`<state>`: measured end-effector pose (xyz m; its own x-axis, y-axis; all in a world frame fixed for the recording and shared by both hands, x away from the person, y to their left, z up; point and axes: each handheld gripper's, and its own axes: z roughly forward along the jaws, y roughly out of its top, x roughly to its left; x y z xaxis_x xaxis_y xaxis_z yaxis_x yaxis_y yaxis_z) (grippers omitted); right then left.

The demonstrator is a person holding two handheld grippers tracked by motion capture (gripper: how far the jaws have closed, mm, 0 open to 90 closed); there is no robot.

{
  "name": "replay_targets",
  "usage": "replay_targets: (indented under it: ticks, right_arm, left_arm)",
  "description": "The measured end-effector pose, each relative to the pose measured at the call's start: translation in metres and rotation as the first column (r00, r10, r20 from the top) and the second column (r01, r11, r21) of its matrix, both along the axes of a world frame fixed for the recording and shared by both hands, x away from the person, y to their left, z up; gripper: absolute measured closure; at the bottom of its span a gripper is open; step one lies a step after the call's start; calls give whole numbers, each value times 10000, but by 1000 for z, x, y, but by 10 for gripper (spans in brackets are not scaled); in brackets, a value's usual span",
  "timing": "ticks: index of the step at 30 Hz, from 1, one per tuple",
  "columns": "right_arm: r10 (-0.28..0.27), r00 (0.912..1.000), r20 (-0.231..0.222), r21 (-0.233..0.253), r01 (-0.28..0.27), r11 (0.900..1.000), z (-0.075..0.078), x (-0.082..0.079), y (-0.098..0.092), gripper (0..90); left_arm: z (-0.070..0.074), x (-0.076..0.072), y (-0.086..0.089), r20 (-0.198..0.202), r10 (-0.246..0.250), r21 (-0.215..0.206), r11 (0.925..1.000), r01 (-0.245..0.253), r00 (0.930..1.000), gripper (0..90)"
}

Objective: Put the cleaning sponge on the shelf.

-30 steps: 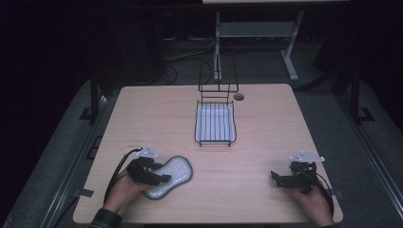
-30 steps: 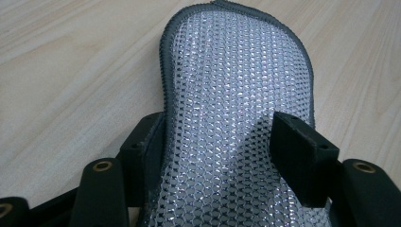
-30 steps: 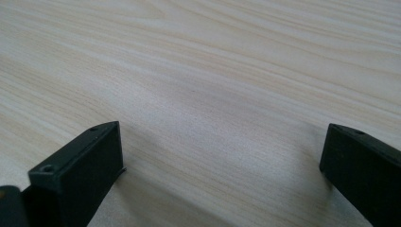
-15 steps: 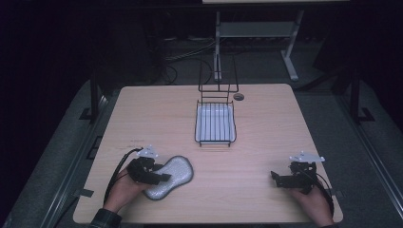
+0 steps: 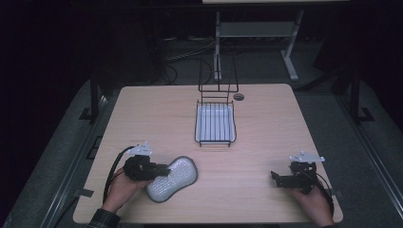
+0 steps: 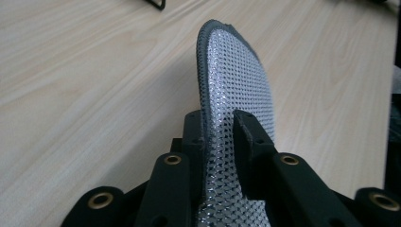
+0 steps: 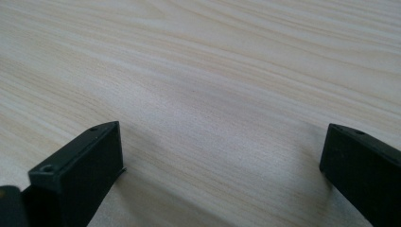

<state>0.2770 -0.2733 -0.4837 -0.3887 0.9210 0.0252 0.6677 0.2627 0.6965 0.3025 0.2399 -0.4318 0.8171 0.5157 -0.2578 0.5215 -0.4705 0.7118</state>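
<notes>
A silver mesh scouring sponge (image 5: 173, 178) with a dark rim lies near the table's front left. My left gripper (image 5: 161, 170) is shut on its near end; in the left gripper view the sponge (image 6: 236, 90) stands on edge between the two black jaws and reaches away over the wood. My right gripper (image 5: 276, 178) rests low at the front right, open, with its jaws (image 7: 222, 156) wide apart over bare wood and nothing between them.
A black wire dish rack (image 5: 215, 123) with a white ribbed tray stands at the middle back of the wooden table (image 5: 266, 123). A small round grommet (image 5: 238, 97) sits just right of it. Dark floor, cables and a desk frame lie beyond.
</notes>
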Motion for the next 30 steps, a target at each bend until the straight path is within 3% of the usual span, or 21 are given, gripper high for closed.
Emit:
replay_targets:
  ticks: [9,17,30]
  right_arm:
    - [-2,10000,-2,1,2,10000,0,0,0,0]
    - [-1,10000,-1,0,1,10000,0,0,0,0]
    - [-5,10000,1,1,5,10000,0,0,0,0]
  left_arm:
    - [14,-4,1,443,-149,-492,9986,171,9989,812]
    - [24,-5,4,656,-118,-1196,9926,196,9978,819]
    - [30,1,1,1023,-17,-1120,9936,132,9948,818]
